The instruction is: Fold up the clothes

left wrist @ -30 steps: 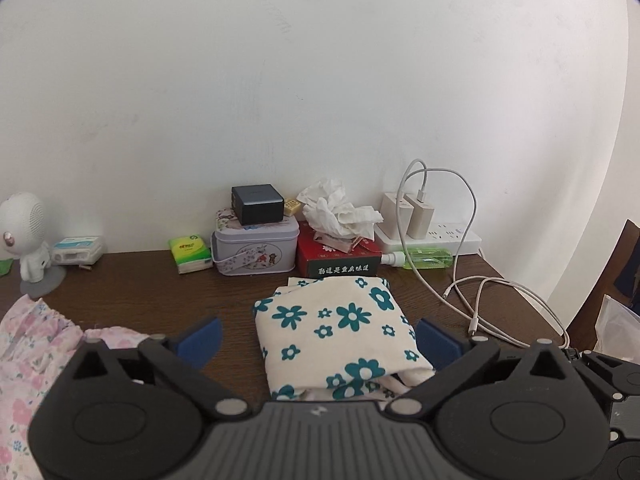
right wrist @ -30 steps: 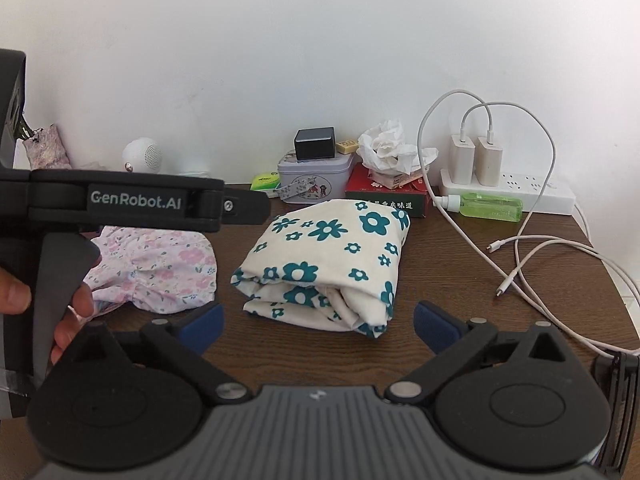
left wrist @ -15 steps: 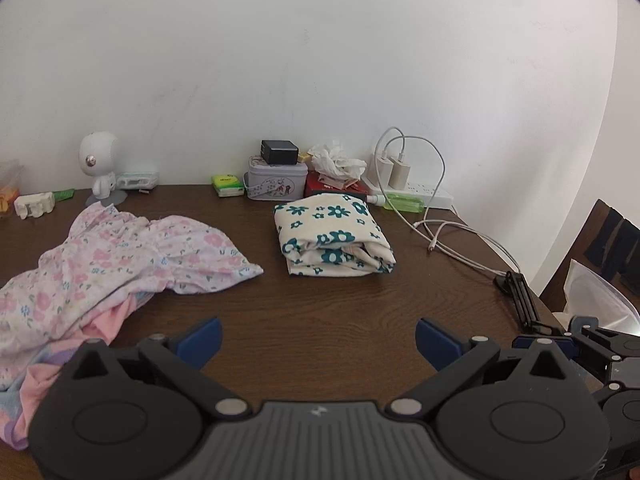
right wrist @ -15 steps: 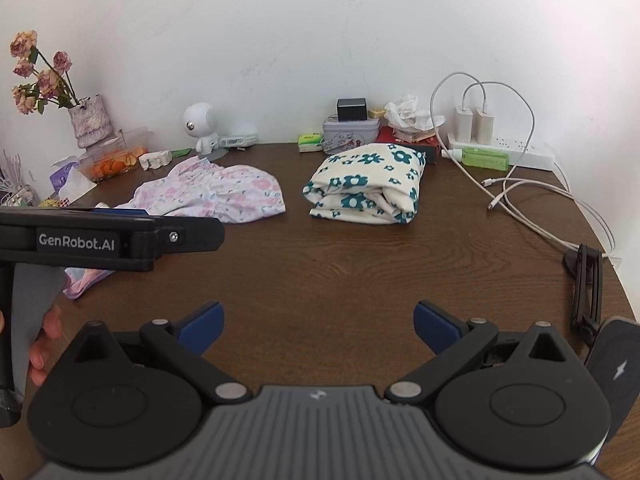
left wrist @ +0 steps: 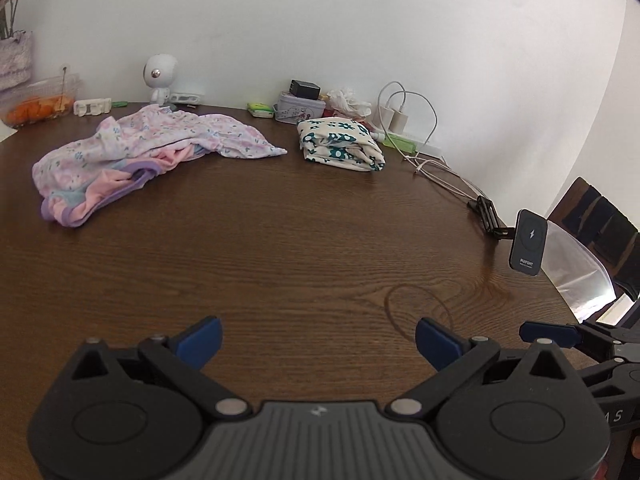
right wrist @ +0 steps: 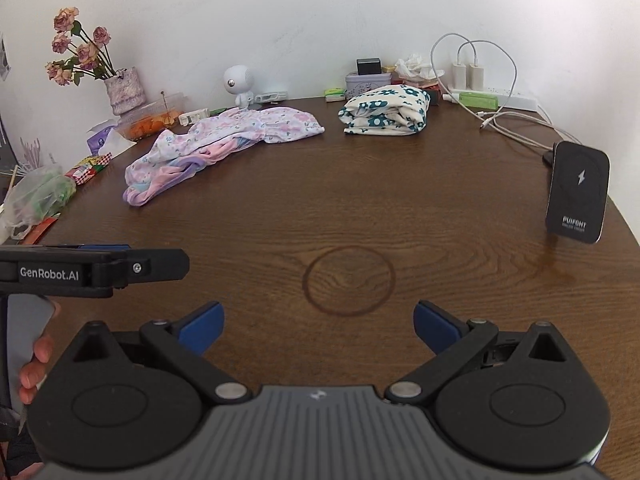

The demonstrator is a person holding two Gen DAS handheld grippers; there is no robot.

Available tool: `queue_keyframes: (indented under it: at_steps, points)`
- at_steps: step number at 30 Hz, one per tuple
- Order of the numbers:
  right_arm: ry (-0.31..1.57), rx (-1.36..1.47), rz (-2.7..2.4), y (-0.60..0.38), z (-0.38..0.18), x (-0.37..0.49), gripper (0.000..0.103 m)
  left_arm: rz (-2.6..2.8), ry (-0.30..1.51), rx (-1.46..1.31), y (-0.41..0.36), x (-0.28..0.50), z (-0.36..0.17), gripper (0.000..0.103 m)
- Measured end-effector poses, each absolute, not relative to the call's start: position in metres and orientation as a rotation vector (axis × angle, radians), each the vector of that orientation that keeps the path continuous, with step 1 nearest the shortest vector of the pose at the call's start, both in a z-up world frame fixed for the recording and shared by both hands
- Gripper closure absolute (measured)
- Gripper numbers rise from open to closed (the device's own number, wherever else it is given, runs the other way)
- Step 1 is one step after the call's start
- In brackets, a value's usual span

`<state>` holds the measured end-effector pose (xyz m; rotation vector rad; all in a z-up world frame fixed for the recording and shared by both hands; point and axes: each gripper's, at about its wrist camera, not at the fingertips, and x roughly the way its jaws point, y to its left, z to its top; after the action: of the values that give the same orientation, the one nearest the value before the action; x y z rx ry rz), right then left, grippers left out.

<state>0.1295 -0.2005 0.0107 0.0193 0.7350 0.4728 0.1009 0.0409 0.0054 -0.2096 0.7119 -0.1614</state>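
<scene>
Two grippers hover over the near edge of a dark wooden table [left wrist: 304,240], both with blue-tipped jaws spread wide and nothing between them: the left gripper [left wrist: 318,342] and the right gripper [right wrist: 318,322] sit side by side, and the right wrist view catches the left tool's black body at its left with a person's fingers [right wrist: 38,356] wrapped on the handle. Well apart from both, toward the far side by the wall, lies a folded cream garment with teal flowers [left wrist: 340,146], a neat bundle resting flat on the wood. Just left of it sprawls an unfolded pile of pink floral clothes [left wrist: 136,156], crumpled, with a lilac-trimmed piece underneath. Behind the clothes stand a small white robot figure [left wrist: 160,78], a tin box [left wrist: 300,108] and a power strip with white chargers [right wrist: 474,80], cables trailing right. A black charging stand [right wrist: 578,192] is upright at the table's right edge
</scene>
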Motion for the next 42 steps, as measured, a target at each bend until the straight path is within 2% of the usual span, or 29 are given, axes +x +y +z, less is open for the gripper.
queue_keyframes:
  at_steps: [14, 42]
  points:
    - [0.664, 0.045, 0.422, -0.209, 0.014, 0.068, 0.000, -0.110, 0.606, -0.161, 0.033, 0.032, 0.014, 0.000]
    - [0.694, 0.047, 0.418, -0.199, -0.002, 0.091, 0.000, -0.089, 0.672, -0.132, 0.032, 0.062, 0.002, 0.000]
